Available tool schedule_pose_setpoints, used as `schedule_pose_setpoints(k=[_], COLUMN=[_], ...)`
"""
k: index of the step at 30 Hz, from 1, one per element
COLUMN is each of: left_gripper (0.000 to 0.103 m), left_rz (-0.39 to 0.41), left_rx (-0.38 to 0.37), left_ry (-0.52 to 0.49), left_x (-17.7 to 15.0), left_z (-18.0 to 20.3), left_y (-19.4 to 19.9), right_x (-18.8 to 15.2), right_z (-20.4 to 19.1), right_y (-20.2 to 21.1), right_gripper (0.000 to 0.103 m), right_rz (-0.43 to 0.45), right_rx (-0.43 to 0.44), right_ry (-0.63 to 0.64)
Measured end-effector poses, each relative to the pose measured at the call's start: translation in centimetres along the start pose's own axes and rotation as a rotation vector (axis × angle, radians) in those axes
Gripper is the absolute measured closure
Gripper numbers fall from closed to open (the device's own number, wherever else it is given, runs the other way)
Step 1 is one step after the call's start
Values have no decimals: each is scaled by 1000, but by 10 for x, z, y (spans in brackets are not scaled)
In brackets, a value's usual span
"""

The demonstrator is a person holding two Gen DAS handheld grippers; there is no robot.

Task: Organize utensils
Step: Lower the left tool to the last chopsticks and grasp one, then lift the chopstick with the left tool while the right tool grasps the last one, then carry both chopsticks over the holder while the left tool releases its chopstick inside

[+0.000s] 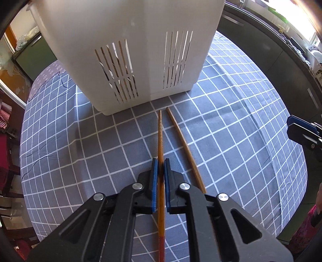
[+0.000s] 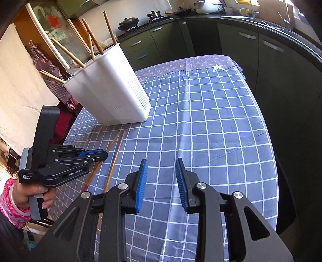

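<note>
A grey-blue tablecloth (image 2: 211, 121) with a white grid covers the table; its far edge carries a band of small star and flower motifs (image 2: 191, 62) with one large white star (image 2: 218, 67). Dark green kitchen cabinets (image 2: 251, 50) with metal bar handles run along the wall behind, under a dark countertop (image 2: 261, 22). On the stove (image 2: 155, 16) sits a black lidded wok (image 2: 128, 21), with a frying pan (image 2: 181, 11) and a white rice cooker (image 2: 203, 8) further along. A red-checked cloth (image 2: 54, 80) hangs at the left, beside a pale curtain (image 2: 20, 80).
</note>
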State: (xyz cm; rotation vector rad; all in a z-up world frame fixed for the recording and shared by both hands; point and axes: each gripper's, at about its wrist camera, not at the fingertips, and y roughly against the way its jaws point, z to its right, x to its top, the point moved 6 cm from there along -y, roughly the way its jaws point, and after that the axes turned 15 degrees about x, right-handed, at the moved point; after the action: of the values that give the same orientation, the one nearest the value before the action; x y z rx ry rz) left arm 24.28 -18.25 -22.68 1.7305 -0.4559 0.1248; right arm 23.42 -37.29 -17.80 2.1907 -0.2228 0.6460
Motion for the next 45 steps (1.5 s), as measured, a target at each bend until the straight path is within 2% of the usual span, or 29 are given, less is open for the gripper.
schedule_pose_setpoints(k=[4, 12, 15, 21, 28, 33, 35, 37, 38, 40, 45], left_gripper=[97, 97, 97, 97, 97, 97, 97, 97, 97, 97, 97], left_rz=[55, 200, 269, 378, 433, 440, 439, 439, 439, 437, 435], left_rx=[-1, -39, -42, -40, -29, -44, -49, -54, -55, -60, -62], left_ry=[15, 101, 145, 236, 257, 260, 259, 260, 258, 256, 258], left_x=[-7, -18, -25, -37, -54, -57, -58, -58, -58, -58, -58], left_z=[-8, -38, -60, -108, -125, -128, -130, -131, -131, -131, -131], left_y=[14, 72, 96, 121, 134, 134, 133, 132, 132, 130, 130], right_x=[1, 3, 2, 1, 7, 7, 8, 7, 7, 8, 11], right_z=[-5, -25, -33, -54, -70, -75, -75, -77, -78, -79, -77], right_y=[-5, -20, -34, -81, -132, -151, -154, -155, -156, -157, -154], right_gripper=[72, 69, 66, 66, 66, 64, 66, 77, 80, 92, 97], right_rz=[-11, -48, -82, -176, -268, -291, -289, -281, -276, -272, -262], right_rx=[-6, -11, -12, -29, -88, -152, -169, -207, -203, -200, -156], right_ry=[7, 46, 60, 114, 162, 201, 199, 217, 221, 227, 210])
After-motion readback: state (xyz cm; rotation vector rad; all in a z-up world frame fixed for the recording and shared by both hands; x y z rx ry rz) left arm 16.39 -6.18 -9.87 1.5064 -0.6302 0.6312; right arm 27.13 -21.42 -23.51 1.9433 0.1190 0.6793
